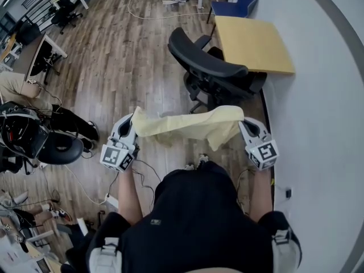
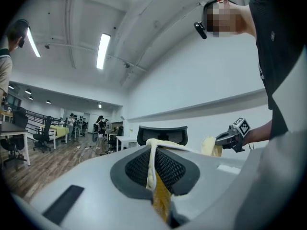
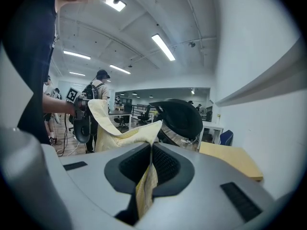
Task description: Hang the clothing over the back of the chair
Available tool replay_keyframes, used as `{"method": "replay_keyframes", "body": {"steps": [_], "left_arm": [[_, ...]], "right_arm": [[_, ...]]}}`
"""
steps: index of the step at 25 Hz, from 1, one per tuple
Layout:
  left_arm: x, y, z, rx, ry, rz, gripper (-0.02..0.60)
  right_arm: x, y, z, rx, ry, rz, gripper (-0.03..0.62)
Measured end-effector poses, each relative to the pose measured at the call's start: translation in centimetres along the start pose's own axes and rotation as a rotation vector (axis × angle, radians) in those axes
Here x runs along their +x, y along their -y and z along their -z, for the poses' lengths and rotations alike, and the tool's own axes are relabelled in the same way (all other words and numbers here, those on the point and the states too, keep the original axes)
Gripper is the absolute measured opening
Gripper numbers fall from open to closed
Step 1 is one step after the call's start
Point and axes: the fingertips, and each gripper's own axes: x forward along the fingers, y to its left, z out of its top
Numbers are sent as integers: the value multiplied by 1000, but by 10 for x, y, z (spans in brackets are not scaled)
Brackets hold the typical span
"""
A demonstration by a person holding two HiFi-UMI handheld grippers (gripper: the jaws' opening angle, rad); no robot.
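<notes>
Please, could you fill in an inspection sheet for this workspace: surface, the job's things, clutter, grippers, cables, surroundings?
Surface: wooden floor; tan table top against the wall.
Job's things: yellow clothing stretched between the two grippers, in front of the black chair; not yet over its back.
Clutter: dark equipment at the left.
Grippers: left gripper shut on one end of the clothing; right gripper shut on the other end.
Cables: white cable on the floor beyond the chair; thin cables by the person's feet.
Surroundings: white wall; desks farther off; a bystander.
</notes>
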Motion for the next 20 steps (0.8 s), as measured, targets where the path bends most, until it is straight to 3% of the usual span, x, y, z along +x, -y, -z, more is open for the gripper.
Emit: {"method": "replay_keyframes", "body": {"steps": [20], "left_arm": [[58,18,-27,20,8,-40,8]], "right_arm": [[-8,47,-10,29,15,-35,8]]}}
